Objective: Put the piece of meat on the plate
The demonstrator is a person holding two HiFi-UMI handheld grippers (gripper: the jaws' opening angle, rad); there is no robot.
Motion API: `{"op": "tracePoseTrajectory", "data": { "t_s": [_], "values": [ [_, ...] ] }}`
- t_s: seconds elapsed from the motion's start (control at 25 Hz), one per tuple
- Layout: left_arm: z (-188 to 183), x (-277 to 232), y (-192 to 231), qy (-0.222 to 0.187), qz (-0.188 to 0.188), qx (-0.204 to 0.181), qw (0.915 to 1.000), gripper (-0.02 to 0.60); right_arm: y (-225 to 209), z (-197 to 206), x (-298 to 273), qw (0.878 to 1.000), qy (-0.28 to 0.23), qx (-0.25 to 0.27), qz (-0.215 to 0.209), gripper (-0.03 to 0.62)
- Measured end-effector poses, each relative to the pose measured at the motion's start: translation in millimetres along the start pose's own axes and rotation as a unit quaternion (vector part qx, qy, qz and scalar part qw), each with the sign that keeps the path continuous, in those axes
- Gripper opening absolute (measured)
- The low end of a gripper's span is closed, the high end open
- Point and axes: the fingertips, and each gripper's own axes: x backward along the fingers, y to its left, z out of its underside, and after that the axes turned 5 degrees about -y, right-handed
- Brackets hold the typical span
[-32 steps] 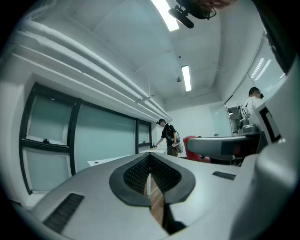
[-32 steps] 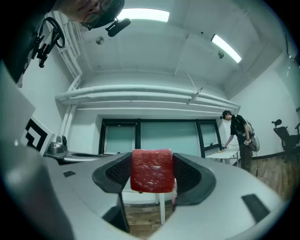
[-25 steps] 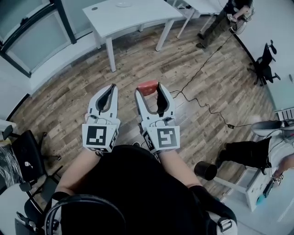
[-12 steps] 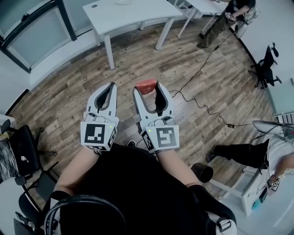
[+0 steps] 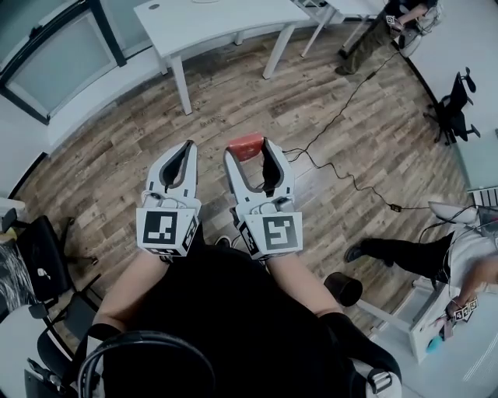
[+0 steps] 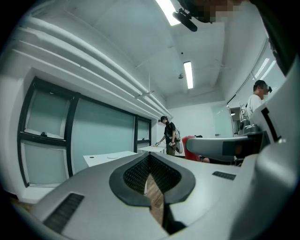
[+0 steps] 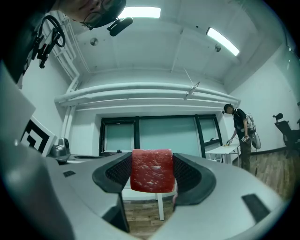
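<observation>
Red, marbled piece of meat (image 7: 151, 170), pinched flat between the dark ribbed pads (image 7: 117, 174) of the right gripper (image 5: 252, 152), top edge poking just past the jaw tips. Held well clear of any surface, over bare wooden floor (image 5: 373, 140). Just beside it, left gripper (image 5: 180, 152), jaws drawn together to a thin slit with nothing between them. No plate in any view; nearest furniture a white table (image 5: 210, 19), well apart.

Probably mid-carry, with the drop-off spot yet to be found. Main hazard: losing the slab to the floor, through any easing of the squeeze or a jolt while walking, slick soft meat being quick to slide on the pads. Second hazard: snagging a foot on the black cable (image 5: 350, 180) trailing across the boards ahead, enough to shake the grip. Also possible: crushing or tearing by squeezing harder to compensate. No catch to be expected from the closed left gripper alongside.
</observation>
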Motion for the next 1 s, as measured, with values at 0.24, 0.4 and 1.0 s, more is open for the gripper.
{"op": "tracePoseTrajectory", "data": {
  "t_s": [0.24,0.4,1.0],
  "values": [
    [9,-36,30,0.004,0.014,0.007,0.9999,0.003,-8,10,-39,1.0,0.012,0.011,0.016,0.278],
    [14,-70,61,0.009,0.023,0.016,0.9996,0.003,-13,20,-82,1.0,0.022,0.006,0.021,0.278],
    [12,-149,166,-0.001,0.058,0.024,0.998,0.003,3,38,-213,0.999,0.023,0.0,0.035,0.278]
  ]
}}
